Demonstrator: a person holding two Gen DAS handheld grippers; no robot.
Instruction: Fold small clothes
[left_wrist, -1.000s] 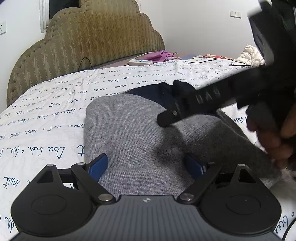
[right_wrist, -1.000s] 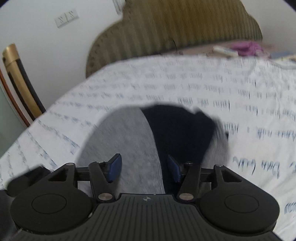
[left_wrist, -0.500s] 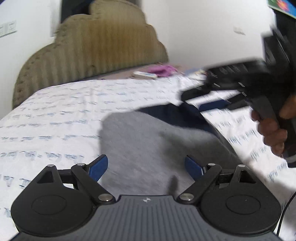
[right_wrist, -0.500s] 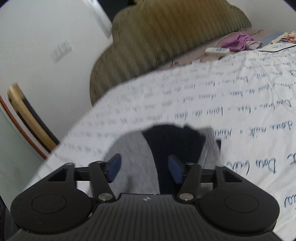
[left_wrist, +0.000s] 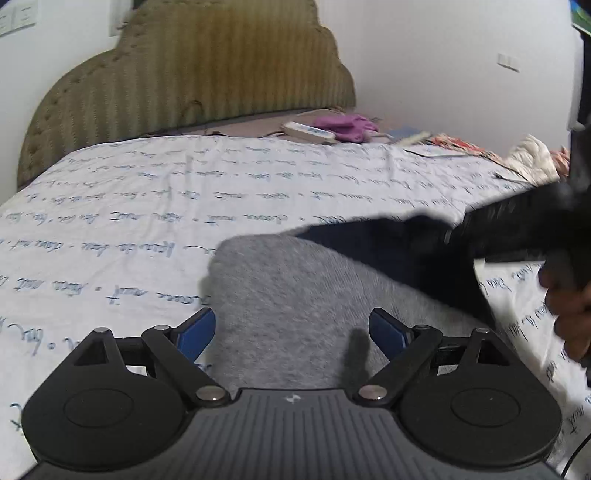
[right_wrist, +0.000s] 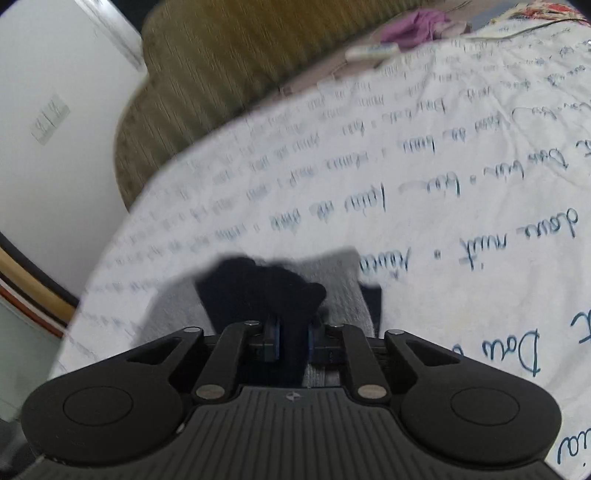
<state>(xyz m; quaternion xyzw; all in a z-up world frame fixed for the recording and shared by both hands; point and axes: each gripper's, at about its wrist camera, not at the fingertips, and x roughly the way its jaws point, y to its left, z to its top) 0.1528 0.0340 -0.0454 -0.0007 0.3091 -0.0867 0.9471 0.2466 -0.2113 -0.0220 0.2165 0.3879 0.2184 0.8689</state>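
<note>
Pinching dark navy part (right_wrist: 266, 291) of grey garment (left_wrist: 295, 295), right gripper (right_wrist: 291, 343) jaws nearly closed, probably lifting for fold; left gripper (left_wrist: 291, 328) wide open, empty, low centre frame.

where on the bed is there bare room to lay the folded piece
Bare printed white bedsheet runs left of the grey and navy knit garment up to the olive padded headboard. The far right corner, around the purple cloth, is cluttered.
</note>
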